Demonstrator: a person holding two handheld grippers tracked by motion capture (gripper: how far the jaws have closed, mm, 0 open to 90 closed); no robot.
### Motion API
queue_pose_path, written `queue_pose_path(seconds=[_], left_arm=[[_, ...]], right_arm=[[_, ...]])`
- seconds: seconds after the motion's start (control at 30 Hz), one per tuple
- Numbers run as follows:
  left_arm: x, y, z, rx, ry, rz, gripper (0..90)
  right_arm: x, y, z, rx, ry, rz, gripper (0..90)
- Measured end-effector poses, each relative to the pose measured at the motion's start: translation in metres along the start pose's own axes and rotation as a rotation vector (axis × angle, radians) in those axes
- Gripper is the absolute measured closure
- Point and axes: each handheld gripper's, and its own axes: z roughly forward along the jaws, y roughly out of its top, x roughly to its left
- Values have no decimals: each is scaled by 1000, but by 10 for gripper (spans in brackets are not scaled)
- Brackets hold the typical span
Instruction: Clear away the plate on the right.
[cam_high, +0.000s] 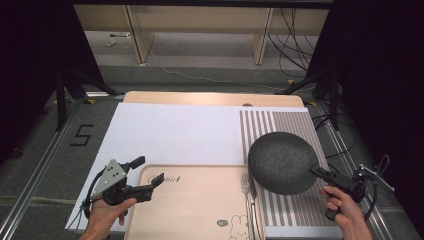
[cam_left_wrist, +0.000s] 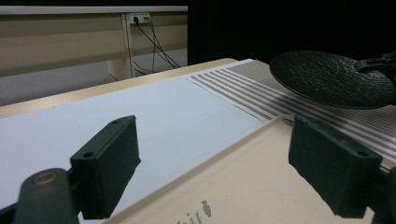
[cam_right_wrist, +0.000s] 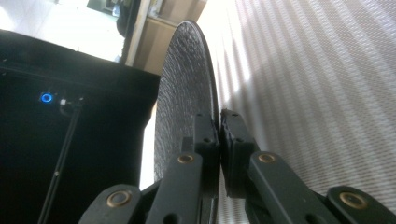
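Now right gripper (cam_high: 320, 173) pinches plate (cam_high: 282, 162) rim, held above mat (cam_high: 300, 210).

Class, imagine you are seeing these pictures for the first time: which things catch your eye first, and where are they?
The dark round plate stands out first, held by its rim in the right gripper above the striped placemat on the right. Next comes the open left gripper, hovering over the left edge of the beige tray at the near side.
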Motion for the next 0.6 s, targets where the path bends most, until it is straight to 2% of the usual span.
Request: queue_pose_path(seconds=[0.17, 0.6], left_arm=[[1, 0, -1, -4, 2, -4, 159], [1, 0, -1, -6, 9, -5, 158]], right_arm=[[15, -9, 10, 4, 23, -23, 870], [31, -29, 25, 59, 50, -34, 869]])
